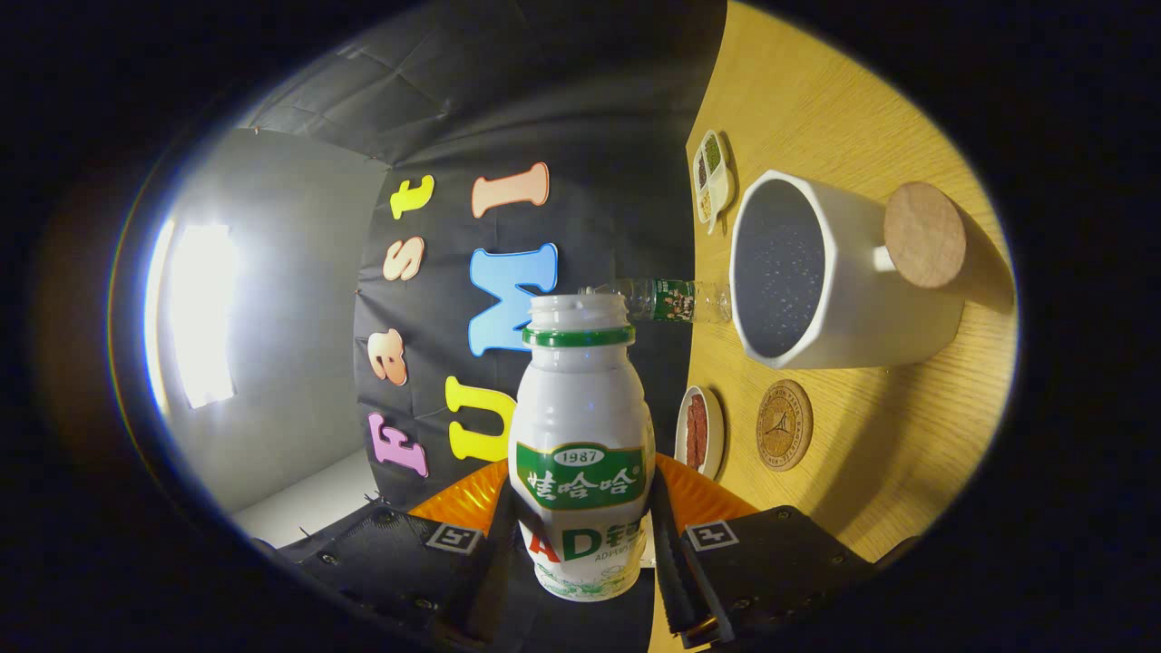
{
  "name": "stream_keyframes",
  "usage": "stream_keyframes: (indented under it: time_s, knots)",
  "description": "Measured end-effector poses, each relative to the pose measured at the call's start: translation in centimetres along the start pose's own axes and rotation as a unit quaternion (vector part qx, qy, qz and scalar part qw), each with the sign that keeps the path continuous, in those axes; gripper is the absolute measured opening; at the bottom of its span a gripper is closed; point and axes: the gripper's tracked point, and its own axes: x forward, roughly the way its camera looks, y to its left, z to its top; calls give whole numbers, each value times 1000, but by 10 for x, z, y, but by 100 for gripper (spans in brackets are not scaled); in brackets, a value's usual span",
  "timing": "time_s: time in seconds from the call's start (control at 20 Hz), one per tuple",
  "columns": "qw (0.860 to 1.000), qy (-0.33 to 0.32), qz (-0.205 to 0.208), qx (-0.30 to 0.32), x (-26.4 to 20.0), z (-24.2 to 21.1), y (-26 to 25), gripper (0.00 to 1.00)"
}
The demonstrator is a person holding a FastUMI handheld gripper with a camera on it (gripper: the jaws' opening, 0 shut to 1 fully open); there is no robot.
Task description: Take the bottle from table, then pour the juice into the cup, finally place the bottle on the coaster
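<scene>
We have the bottle (580,444), white with a green collar and no cap, clamped between both fingers of the gripper (580,544). Beyond it sit a dish (699,432) of reddish strips, a coaster (785,424), and the cup (834,272), seemingly empty and dark inside.

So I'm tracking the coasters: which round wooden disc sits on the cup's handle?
The plain wooden disc on the white cup; the engraved coaster lies flat on the table.
</scene>
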Motion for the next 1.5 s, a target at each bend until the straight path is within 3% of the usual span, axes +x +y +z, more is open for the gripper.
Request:
stream_keyframes:
  time_s: [0.7,1.5]
  knots:
    - [998,-10,18,64,0,3,10,67]
    - [997,-11,21,79,2,3,13,67]
